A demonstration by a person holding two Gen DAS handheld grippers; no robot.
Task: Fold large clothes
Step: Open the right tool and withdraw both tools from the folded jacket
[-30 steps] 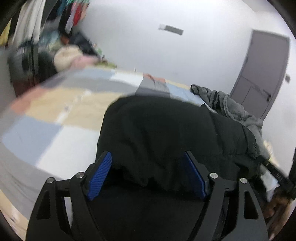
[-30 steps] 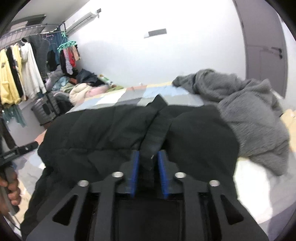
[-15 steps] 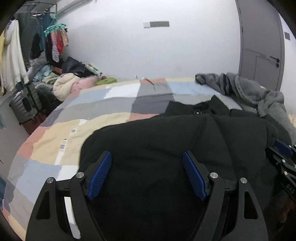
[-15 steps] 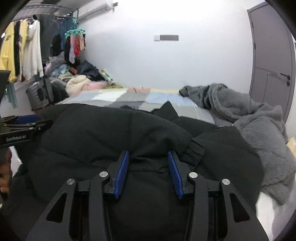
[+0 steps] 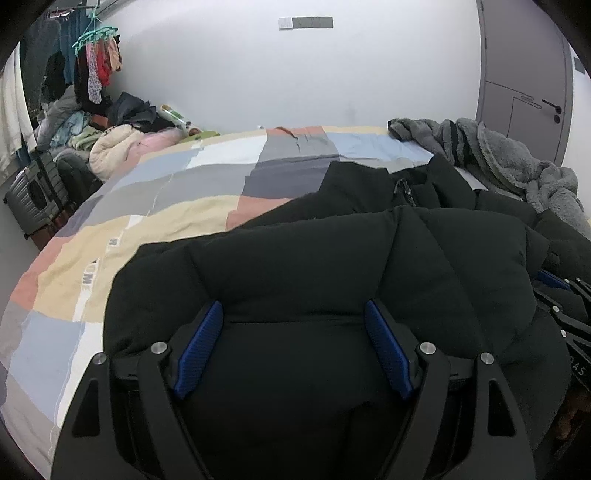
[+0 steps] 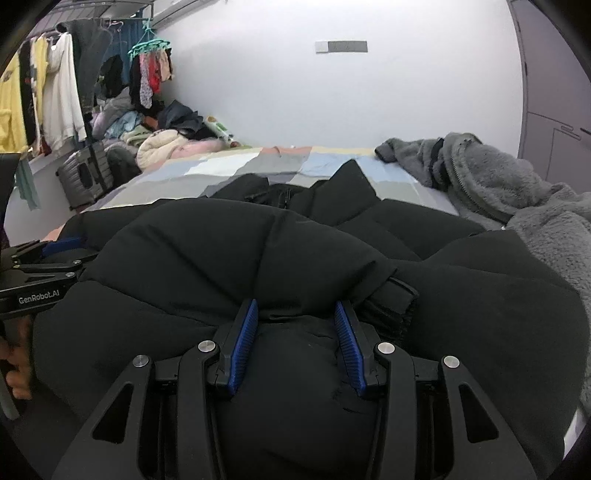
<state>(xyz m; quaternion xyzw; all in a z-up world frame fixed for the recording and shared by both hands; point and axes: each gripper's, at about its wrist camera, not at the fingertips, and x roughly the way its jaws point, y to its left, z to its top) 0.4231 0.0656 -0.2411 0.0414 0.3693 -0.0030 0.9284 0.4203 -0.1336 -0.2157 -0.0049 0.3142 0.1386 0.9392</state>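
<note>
Plain white wall [image 5: 369,85] with small grey plate [image 5: 306,23], grey door [image 5: 524,74] at right, bed [image 5: 184,206] under patchwork cover, clothes rail [image 6: 55,88] at left, grey suitcase [image 5: 37,192] beside heaped laundry [image 5: 118,144].

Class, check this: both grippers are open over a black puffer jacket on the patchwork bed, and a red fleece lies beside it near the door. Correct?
One detail is wrong: the fleece is grey, not red, as the right wrist view shows. The left gripper and right gripper are open over the black puffer jacket on the patchwork bed.
</note>
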